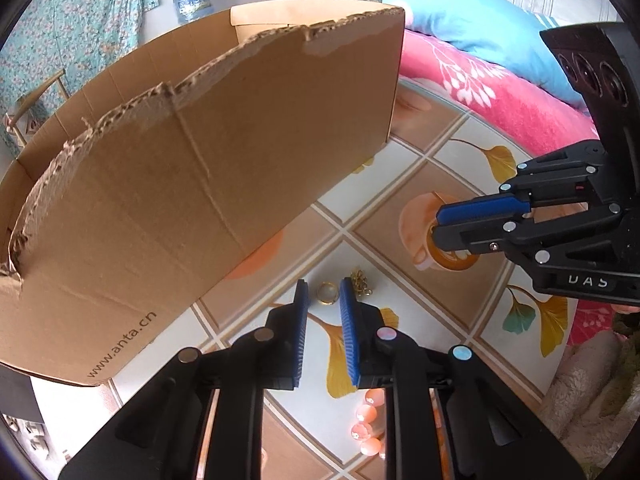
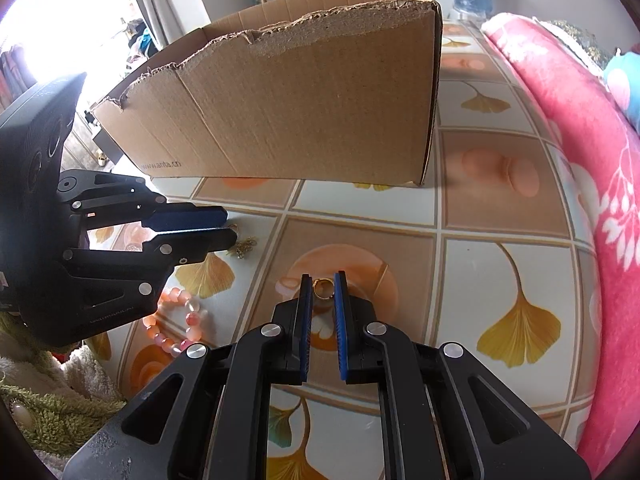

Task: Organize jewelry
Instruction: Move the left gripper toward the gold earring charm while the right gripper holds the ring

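You are holding the left tongs (image 1: pixel 323 285) tipped down over the desk (image 2: pixel 500 200), and a gold ring (image 1: pixel 328 293) is sitting between their blue pads. It is lying against the right-hand pad while a sliver of tile pattern is showing on the other side, so I cannot tell whether the pads are truly pinching it or only bracketing it. A small tangle of gold chain (image 1: pixel 361 281) is lying just beside that ring, outside the pads. Your right tongs (image 2: pixel 323 280) are pinching a second gold ring (image 2: pixel 323 289) upright at their tips, over the printed coffee cup on the desk cover. The two pairs of tongs are pointing toward each other, near but apart. A pink bead bracelet (image 2: pixel 176 320) is resting on the desk under the left tongs. The cardboard box (image 2: pixel 300 120), torn along its top edge, is standing open just beyond both rings. A pink flowered blanket (image 2: pixel 580 160) is running along the desk's right side.
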Tool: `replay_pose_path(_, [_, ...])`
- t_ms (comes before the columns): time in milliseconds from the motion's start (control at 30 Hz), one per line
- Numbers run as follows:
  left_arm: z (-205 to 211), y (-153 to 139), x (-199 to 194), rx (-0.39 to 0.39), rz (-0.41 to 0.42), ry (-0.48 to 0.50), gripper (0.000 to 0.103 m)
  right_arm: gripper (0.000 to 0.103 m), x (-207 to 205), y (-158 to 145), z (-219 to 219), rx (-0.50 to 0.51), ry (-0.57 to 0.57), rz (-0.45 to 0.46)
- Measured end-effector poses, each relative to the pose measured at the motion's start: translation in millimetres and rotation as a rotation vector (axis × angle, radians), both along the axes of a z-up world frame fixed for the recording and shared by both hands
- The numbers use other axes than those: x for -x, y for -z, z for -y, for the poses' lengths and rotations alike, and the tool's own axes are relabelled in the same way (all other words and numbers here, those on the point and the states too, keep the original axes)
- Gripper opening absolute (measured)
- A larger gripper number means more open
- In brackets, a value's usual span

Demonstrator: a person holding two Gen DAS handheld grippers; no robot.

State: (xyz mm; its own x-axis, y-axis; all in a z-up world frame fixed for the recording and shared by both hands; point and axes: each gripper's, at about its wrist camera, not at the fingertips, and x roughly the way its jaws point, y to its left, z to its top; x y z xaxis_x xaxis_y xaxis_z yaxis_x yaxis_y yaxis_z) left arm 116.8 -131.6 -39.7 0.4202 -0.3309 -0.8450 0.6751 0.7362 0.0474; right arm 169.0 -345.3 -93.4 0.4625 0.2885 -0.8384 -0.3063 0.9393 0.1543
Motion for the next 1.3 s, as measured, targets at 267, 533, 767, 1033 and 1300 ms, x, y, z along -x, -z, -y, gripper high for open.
replay_pose_path(267, [-3,0,-3,0.02,-0.019,-0.018,0.01,0.009,-1,-3,-14,0.022,0.002,-0.001])
replay_pose_path(533, [-26,0,-2,0.038,-0.045,-0.095,0.01,0.009,-3,-4,-24,0.037,0.003,-0.011])
replay_pose_path(767, [-32,1,-1,0.054,-0.038,-0.11,0.01,0.027,-6,-7,-32,0.048,-0.028,-0.023])
replay_pose_path(1033, [-32,0,1,0.064,-0.018,-0.11,0.01,0.027,-3,-9,-48,0.085,-0.028,-0.019])
replay_pose_path(1300, [-31,1,4,0.056,0.011,-0.103,0.01,0.027,3,-6,-59,0.103,-0.047,-0.004])
